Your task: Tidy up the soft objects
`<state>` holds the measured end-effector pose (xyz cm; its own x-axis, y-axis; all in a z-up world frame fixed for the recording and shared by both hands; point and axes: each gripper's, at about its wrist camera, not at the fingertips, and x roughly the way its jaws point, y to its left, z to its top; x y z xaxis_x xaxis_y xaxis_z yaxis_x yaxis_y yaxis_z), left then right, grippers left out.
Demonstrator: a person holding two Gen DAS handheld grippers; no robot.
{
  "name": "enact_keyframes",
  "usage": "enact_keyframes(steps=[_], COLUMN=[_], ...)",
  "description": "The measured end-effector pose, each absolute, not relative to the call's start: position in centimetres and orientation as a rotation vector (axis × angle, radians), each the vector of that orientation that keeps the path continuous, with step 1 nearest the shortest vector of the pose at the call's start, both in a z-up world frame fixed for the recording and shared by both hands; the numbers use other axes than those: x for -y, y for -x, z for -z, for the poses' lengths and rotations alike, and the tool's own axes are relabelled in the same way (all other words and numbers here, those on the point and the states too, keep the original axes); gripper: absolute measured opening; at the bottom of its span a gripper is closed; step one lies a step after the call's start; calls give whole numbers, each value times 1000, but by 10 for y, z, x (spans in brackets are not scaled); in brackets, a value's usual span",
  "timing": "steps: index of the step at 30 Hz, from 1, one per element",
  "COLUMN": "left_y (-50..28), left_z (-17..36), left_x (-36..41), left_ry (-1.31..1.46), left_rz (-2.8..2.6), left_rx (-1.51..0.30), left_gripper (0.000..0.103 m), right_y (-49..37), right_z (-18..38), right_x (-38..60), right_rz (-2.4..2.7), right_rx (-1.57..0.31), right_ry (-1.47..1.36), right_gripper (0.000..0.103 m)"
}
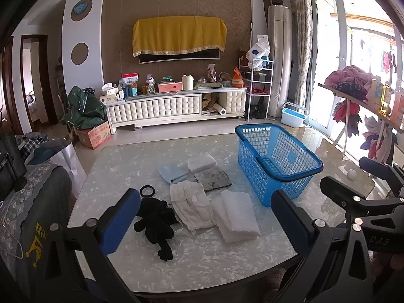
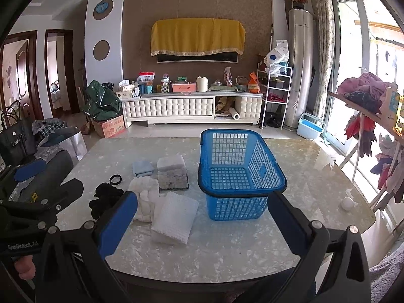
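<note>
We are holding both grippers wide and empty at the near edge of the table (image 1: 227, 257), the left gripper (image 1: 202, 224) sitting just short of the white pad (image 1: 237, 216) and the black toy (image 1: 156, 218), so it is the nearer one. The right gripper (image 2: 202, 224) is facing the empty basket (image 2: 240, 174), standing just right of the cloths. The pad is lying flat, quilted, its long axis running near to far, touching the crumpled white cloth (image 1: 189, 208) on its left.

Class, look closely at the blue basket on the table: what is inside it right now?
Nothing shows inside the blue basket: its mesh floor is bare in the right wrist view. The soft items, such as the folded white cloth, lie outside it on the table.
</note>
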<state>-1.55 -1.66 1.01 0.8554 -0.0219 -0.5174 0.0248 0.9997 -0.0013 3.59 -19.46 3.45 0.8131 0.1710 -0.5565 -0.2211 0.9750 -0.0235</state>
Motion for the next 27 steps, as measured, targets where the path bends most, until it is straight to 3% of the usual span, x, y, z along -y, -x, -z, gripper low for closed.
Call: enact_keyframes(steps=[27], left_y=[18], left_z=[-11], left_x=[19], left_ry=[-12], left_rz=[33], left_rx=[-545], left_gripper=[103], right_y=[-34], right_z=[-35], right_x=[198], right_rz=[-205], right_rx=[-616], right_ry=[83], right_gripper=[103])
